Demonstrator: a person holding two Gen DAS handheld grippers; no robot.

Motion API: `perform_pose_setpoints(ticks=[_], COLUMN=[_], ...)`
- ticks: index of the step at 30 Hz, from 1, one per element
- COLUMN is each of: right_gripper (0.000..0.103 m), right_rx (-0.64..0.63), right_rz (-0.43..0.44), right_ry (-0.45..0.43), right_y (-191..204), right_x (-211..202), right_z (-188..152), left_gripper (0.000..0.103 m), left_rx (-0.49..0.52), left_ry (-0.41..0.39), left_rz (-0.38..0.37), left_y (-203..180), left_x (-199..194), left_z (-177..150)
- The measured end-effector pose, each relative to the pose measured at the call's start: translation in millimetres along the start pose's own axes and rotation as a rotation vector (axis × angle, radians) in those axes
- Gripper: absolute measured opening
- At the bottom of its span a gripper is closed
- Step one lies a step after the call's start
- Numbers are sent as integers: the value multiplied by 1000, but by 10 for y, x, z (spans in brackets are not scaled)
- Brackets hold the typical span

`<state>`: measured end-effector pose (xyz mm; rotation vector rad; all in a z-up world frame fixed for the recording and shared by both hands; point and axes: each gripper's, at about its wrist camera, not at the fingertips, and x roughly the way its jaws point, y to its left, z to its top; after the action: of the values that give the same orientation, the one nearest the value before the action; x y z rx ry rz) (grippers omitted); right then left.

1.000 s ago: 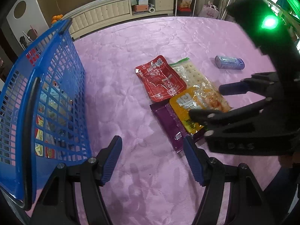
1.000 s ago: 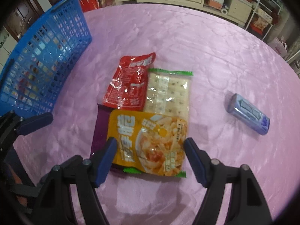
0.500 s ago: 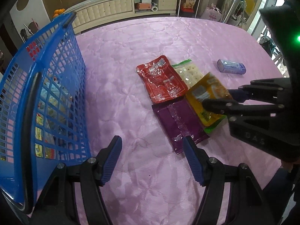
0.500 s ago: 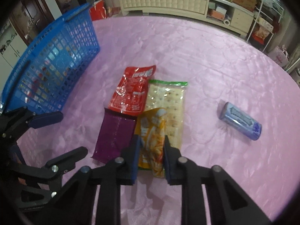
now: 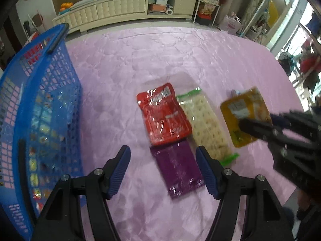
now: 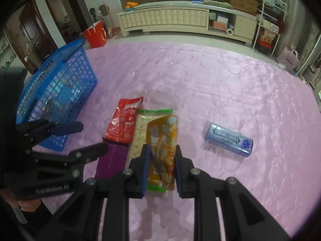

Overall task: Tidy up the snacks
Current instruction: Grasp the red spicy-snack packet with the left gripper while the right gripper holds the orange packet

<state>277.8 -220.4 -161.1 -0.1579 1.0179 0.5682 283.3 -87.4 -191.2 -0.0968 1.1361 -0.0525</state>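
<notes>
Snacks are lying in a cluster on the pink worktop: a red pouch, a cracker pack and a purple pack, with a mint tin well apart to the right. You are holding the yellow pouch clear of the cluster in your right tool, which is clamped on its lower part so the pouch is bowing between the pads. Your left tool is hovering over the purple pack with its fingers apart and nothing gripped. The blue basket, already holding some packets, is standing at the far left of the worktop.

Risks from here, as judged: the glossy, buckled pouch may be slipping out of the narrow grip during the carry to the basket. Your two tools are working close together, so the right one, crossing leftward, could be striking the left. A low pass could be dragging the pouch across the red pouch or catching the basket rim.
</notes>
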Motion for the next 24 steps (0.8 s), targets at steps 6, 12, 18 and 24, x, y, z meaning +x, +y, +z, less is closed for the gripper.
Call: perform_pose_setpoints(ticks=[6, 12, 18, 24], right_gripper=[26, 26, 26, 26], right_rx=[16, 26, 38, 49], right_rz=[9, 19, 30, 45], right_ry=[-15, -21, -18, -9], right_y=[-88, -144, -183, -209], right_x=[95, 179, 244, 280], right_z=[84, 128, 121, 91], left_gripper=[65, 65, 65, 70], left_rx=[-67, -89, -92, -75], left_ry=[20, 38, 55, 40], left_rz=[-54, -94, -49, -20], left_y=[51, 66, 109, 93], left_x=[230, 496, 697, 741], left_z=[228, 403, 474, 466])
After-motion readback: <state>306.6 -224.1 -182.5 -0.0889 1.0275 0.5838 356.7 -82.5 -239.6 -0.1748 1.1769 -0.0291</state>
